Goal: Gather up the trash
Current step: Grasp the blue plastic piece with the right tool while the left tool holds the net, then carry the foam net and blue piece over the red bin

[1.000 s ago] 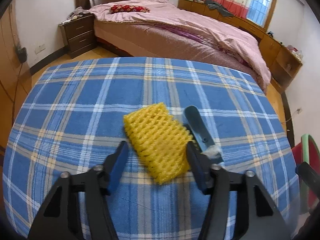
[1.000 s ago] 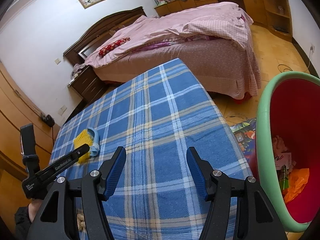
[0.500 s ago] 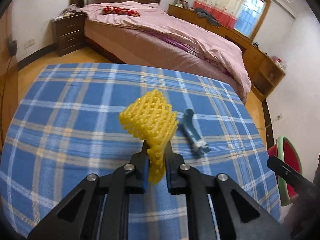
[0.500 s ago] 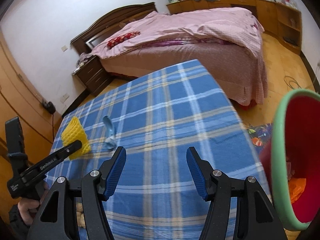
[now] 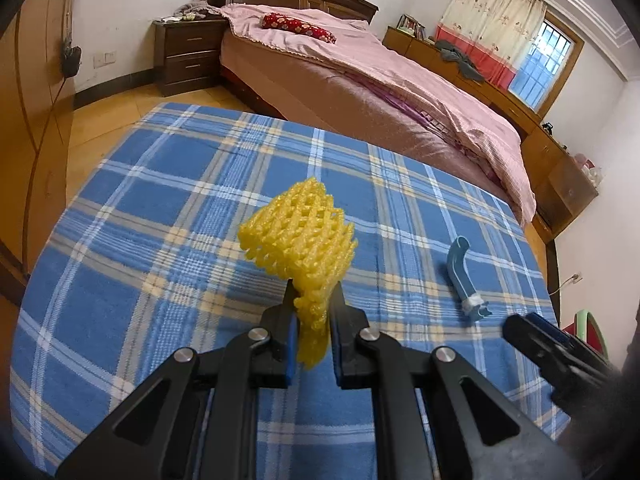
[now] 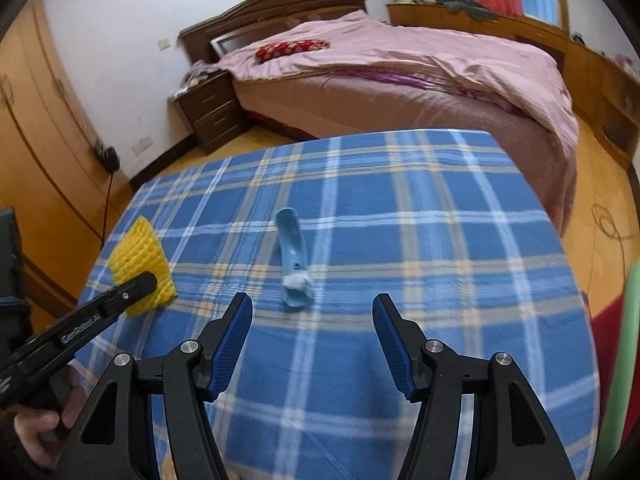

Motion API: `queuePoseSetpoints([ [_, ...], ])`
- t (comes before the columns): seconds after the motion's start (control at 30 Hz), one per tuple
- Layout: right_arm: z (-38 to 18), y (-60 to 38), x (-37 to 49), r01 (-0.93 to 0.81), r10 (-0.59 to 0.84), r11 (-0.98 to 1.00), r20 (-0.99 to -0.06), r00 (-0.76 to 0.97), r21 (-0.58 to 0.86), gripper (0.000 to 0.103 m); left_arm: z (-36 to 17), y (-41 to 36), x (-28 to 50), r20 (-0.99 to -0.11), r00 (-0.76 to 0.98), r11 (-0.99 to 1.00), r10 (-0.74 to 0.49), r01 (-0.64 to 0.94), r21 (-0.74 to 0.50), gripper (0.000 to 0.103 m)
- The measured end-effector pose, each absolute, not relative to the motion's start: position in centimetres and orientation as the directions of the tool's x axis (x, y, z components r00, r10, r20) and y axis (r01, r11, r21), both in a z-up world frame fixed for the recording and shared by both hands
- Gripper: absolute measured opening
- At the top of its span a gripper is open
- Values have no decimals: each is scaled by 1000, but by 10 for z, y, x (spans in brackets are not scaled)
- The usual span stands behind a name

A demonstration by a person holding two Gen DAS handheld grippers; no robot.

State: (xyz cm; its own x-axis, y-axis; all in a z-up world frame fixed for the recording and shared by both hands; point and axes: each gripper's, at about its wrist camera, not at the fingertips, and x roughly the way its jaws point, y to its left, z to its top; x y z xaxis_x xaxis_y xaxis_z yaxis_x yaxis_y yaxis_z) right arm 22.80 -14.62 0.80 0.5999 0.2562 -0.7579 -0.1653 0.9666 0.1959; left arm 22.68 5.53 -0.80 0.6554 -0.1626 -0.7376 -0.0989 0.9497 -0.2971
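Note:
My left gripper (image 5: 313,300) is shut on a yellow foam fruit net (image 5: 299,238) and holds it lifted above the blue plaid tablecloth (image 5: 168,208). The net also shows in the right wrist view (image 6: 138,264), with the left gripper (image 6: 132,286) clamped on it. A light blue curved plastic piece (image 6: 293,258) with a white end lies on the cloth just ahead of my right gripper (image 6: 312,316), which is open and empty. The piece also shows in the left wrist view (image 5: 464,276), right of the net.
A green-rimmed red trash bin (image 6: 624,360) stands on the floor off the table's right side; it also shows in the left wrist view (image 5: 584,326). A bed with pink bedding (image 5: 380,80) lies beyond the table. A dark nightstand (image 5: 188,54) stands at far left.
My left gripper closed on the yellow net and lifted it off the cloth. My right gripper swung left from the bin toward the blue piece and stayed open.

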Motion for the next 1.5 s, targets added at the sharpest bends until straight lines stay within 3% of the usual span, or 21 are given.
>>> queuePoseSetpoints([
  [0.07,4,-140,234,-173,249,968,-760,601,180,63,-10,56,227,-738,654,948,-170,-96,-303,12],
  [0.23,-7,-134,248,-162,223,974,-772,596,157,43,-12,58,227,-739,650,944,-177,-100,-314,12],
  [0.53,-16,-126,251,-162,179,982,-785,593,101,19,-12,57,226,-733,655,942,-185,-94,-321,12],
  [1.0,13,-146,211,-165,219,975,-752,621,147,18,-8,50,222,-716,668,942,-202,-67,-329,12],
  [1.5,58,-199,143,-99,224,970,-671,707,220,18,28,12,192,-668,687,940,-287,67,-335,12],
])
